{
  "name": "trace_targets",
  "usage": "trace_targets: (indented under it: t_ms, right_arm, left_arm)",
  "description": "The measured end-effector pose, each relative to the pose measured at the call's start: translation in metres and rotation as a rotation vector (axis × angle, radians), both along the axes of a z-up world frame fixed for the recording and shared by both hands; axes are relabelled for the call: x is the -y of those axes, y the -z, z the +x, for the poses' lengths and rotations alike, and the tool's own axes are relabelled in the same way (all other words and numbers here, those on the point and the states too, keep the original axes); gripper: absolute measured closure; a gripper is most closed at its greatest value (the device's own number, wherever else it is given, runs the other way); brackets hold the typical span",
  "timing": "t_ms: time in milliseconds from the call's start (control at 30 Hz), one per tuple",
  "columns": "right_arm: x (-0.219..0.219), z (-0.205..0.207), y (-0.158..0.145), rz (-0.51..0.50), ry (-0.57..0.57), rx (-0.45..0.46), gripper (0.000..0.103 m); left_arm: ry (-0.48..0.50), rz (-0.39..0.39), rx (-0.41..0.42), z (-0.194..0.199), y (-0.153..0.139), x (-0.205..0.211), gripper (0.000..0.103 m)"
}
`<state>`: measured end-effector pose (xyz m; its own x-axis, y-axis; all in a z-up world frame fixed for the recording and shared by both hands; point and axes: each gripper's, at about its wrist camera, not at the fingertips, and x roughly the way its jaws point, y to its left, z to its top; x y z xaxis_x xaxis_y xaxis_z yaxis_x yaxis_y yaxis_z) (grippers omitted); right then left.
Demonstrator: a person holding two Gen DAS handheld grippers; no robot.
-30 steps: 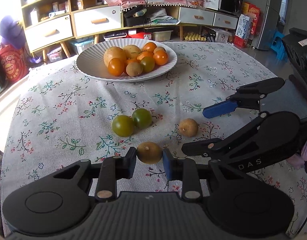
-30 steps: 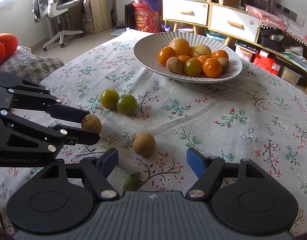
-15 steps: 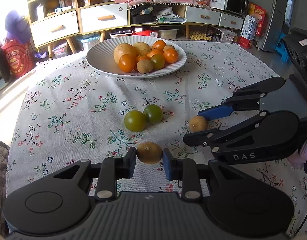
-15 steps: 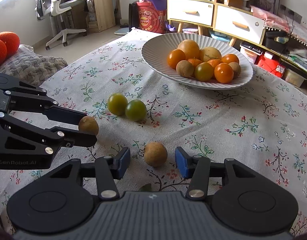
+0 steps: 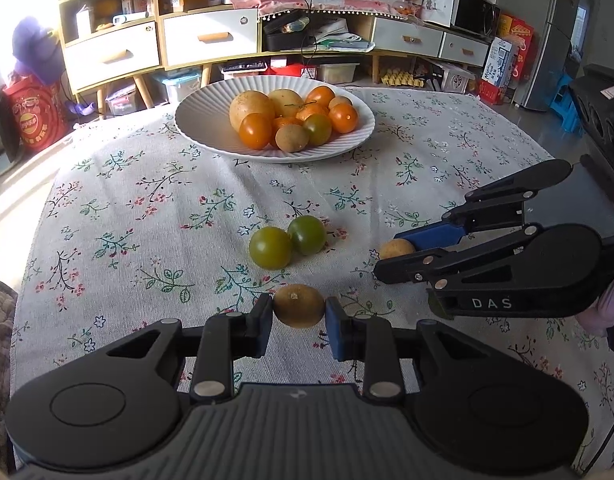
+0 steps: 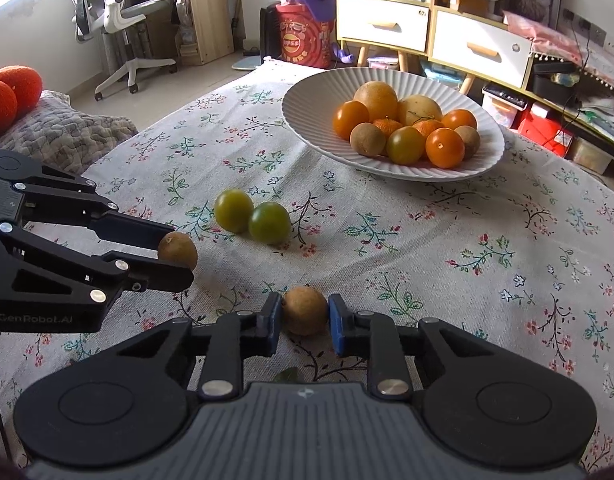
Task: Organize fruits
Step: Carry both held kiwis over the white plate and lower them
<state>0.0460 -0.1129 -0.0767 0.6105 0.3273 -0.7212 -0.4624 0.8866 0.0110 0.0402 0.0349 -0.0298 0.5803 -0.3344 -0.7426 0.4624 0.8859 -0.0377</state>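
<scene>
Moved: right gripper (image 6: 305,322) jaws have just been closing, from wide apart on both sides of a brown fruit (image 6: 305,310) to pressing on it. Nothing else on the tabletop (image 5: 155,216) has changed place.
Right jaws: shut tight on that brown fruit, one blue pad on each side. It looks to sit low on the cloth; I cannot tell if it is lifted yet.
Left jaws: left gripper (image 5: 299,318) is shut on a second brown fruit (image 5: 299,311), same as a second ago.
Done: the plate (image 5: 199,120) at the far side already has a pile in it, with orange ones, two big yellow ones, brown ones and a green one.
Left to do: I think both held fruits need to go to the plate. After that, two green fruits (image 5: 287,242) are left on the cloth. They touch each other, between the grippers and the plate.
Where: the two brown fruits are near each other at the near end of the tabletop, well apart from the plate.
Look of fruit: small, round, dull brown with rough skin. The left one shows a little stem dot on top. They look firm, so a squeeze should not hurt them.
</scene>
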Motion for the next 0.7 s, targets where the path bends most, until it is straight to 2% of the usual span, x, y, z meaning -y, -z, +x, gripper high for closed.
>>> trace_targets:
  t_ms: [333, 700]
  right_arm:
    - [0.004, 0.010, -0.020, 0.032, 0.045, 0.056, 0.081]
    - [0.014, 0.052, -0.047, 0.109, 0.139, 0.136, 0.081]
  left_arm:
    - [-0.058, -0.036, 0.041, 0.021, -0.016, -0.001, 0.089]
    - [-0.155, -0.110, 0.097, 0.055, -0.040, 0.005, 0.089]
